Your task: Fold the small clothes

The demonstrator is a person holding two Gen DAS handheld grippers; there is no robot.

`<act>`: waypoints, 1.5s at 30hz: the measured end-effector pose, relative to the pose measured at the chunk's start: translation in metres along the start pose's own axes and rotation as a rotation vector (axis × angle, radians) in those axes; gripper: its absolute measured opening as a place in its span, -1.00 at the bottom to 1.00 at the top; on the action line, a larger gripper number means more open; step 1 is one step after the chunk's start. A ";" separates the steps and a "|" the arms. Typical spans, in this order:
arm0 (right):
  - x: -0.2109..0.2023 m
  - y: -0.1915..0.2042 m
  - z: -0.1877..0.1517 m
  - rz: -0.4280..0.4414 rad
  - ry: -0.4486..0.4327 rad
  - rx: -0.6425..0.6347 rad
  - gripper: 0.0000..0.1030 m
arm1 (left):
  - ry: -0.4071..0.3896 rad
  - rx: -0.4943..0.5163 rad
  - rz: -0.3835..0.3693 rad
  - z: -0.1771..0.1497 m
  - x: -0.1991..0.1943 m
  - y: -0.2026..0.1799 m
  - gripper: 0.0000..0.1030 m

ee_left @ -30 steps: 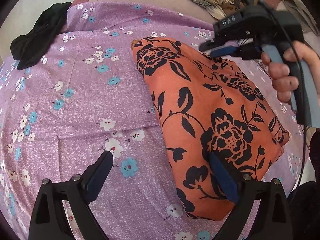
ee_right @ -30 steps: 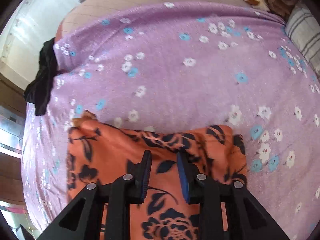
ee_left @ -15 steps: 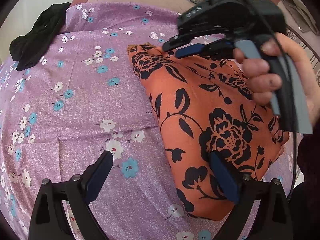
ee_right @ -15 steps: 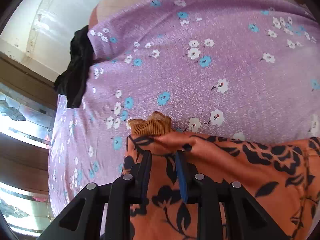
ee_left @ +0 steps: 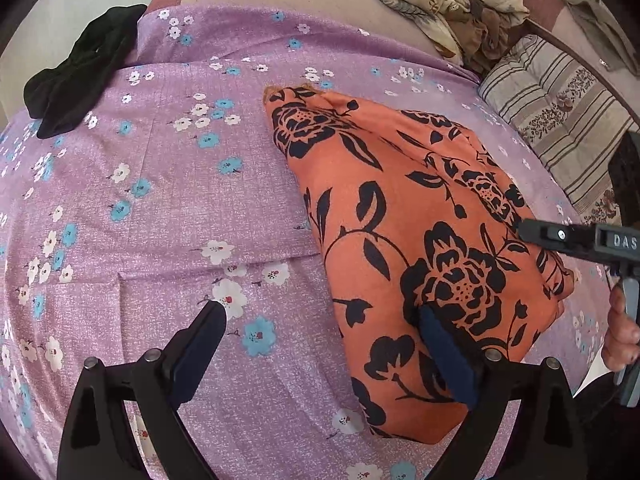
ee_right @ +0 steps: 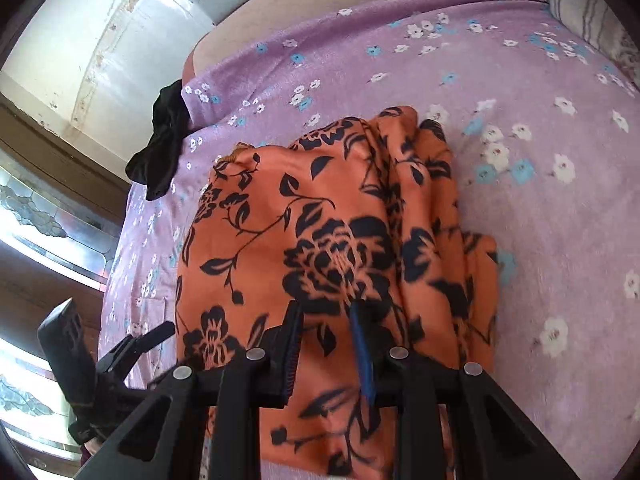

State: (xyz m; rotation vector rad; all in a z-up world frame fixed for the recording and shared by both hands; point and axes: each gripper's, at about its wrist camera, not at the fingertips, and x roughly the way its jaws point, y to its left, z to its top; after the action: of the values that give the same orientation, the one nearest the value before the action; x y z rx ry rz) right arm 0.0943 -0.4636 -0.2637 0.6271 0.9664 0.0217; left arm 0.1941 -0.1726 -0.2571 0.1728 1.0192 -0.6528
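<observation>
An orange cloth with black flowers (ee_left: 404,216) lies folded on the purple flowered bedsheet (ee_left: 172,208). My left gripper (ee_left: 320,314) stands wide open low over the sheet, its right finger (ee_left: 444,352) resting on the cloth's near corner and its left finger over bare sheet. The right gripper (ee_right: 326,308), held by a hand (ee_left: 622,332), hovers over the cloth's right side (ee_right: 320,240). Its jaws stand a narrow gap apart and nothing is pinched between them. In the left wrist view only one black finger of the right gripper (ee_left: 536,234) shows, over the cloth's right edge.
A black garment (ee_left: 80,76) lies at the sheet's far left corner. A heap of patterned clothes (ee_left: 452,0) sits at the far end of the bed, beside a striped cushion (ee_left: 560,120). A wall and a window (ee_right: 48,208) border the bed's left side.
The right gripper has swung from the cloth's far end back to its near right side, with its jaws unchanged. The left gripper has stayed put and the cloth lies as before.
</observation>
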 end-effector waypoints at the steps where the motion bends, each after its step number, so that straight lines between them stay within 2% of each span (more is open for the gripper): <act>1: -0.005 -0.002 -0.006 -0.014 -0.005 -0.011 -0.46 | -0.006 -0.003 0.003 -0.001 -0.001 0.001 0.89; 3: -0.003 -0.006 -0.019 -0.067 0.026 -0.051 -0.46 | -0.004 0.014 0.018 -0.004 0.003 -0.001 0.89; 5: -0.003 -0.007 -0.030 -0.059 0.005 -0.060 -0.45 | -0.021 0.041 0.048 -0.009 0.003 -0.008 0.90; 8: -0.013 0.004 -0.030 -0.098 0.004 -0.093 -0.46 | -0.041 0.051 0.083 -0.008 -0.007 -0.011 0.89; 11: -0.030 0.000 -0.030 -0.056 -0.063 -0.046 -0.46 | -0.080 0.023 0.066 -0.008 -0.022 -0.009 0.89; 13: -0.023 -0.005 -0.034 -0.077 -0.019 -0.048 -0.46 | -0.092 0.041 0.066 -0.009 -0.023 -0.011 0.89; 14: -0.014 -0.006 -0.035 -0.084 0.021 -0.061 -0.46 | -0.071 0.074 0.103 -0.010 -0.015 -0.015 0.89; 15: -0.008 -0.006 -0.037 -0.089 0.030 -0.080 -0.45 | -0.042 0.111 0.144 -0.012 -0.004 -0.018 0.90; 16: -0.007 -0.004 -0.037 -0.093 0.025 -0.097 -0.45 | -0.048 0.122 0.151 -0.013 0.000 -0.020 0.90; 18: -0.011 -0.001 -0.033 -0.092 0.032 -0.104 -0.45 | -0.052 0.106 0.139 -0.009 -0.002 -0.020 0.90; 20: -0.017 -0.008 -0.028 -0.047 0.027 -0.059 -0.46 | -0.067 0.105 0.118 -0.004 -0.008 -0.018 0.89; 22: -0.024 -0.015 -0.022 -0.006 0.004 -0.028 -0.46 | -0.106 0.108 0.114 -0.001 -0.016 -0.016 0.89; 26: -0.039 -0.033 -0.010 0.004 -0.065 0.028 -0.45 | -0.132 0.078 0.075 0.008 -0.023 -0.007 0.89; 27: -0.041 -0.041 -0.008 0.009 -0.072 0.063 -0.36 | -0.127 0.053 0.061 0.010 -0.022 -0.002 0.89; 30: -0.049 -0.059 -0.003 0.013 -0.119 0.145 0.38 | -0.089 -0.061 -0.002 0.017 -0.014 0.019 0.89; 33: -0.047 -0.069 0.001 0.032 -0.115 0.176 0.38 | -0.057 -0.175 -0.084 0.020 -0.005 0.038 0.89; 37: -0.027 -0.085 0.003 0.073 -0.068 0.250 0.38 | 0.002 -0.266 -0.184 0.019 0.010 0.047 0.89; 40: -0.017 -0.088 0.005 0.121 -0.053 0.273 0.38 | 0.043 -0.272 -0.245 0.017 0.018 0.039 0.89; 45: -0.003 -0.094 0.004 0.180 -0.057 0.311 0.38 | 0.052 -0.242 -0.240 0.016 0.022 0.028 0.89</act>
State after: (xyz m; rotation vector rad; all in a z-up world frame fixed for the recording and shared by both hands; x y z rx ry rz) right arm 0.0716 -0.5434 -0.3074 0.9951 0.8620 0.0133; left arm 0.2298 -0.1669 -0.2714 -0.1471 1.1700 -0.7385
